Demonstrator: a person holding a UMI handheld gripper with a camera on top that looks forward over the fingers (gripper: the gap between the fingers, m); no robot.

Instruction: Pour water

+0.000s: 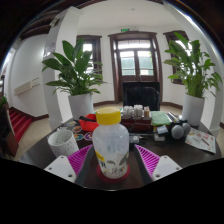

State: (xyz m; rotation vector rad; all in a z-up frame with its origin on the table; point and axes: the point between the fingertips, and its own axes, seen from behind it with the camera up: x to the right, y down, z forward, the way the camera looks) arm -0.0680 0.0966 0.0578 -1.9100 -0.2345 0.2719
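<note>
One bottle (pixel 111 146) with a yellow cap stands upright between the tongs (pixel 112 160), both pink pads pressed to its sides, above the dark desk (pixel 45 150). One white cup (pixel 62 141) sits nearby. Two potted plants (pixel 75 75) stand beyond. The desk's far clutter is indistinct.

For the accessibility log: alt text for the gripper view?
A clear plastic bottle with a yellow cap stands between the gripper's two pink-padded fingers above a dark round table, beside a white cup; potted plants flank a door behind.
</note>
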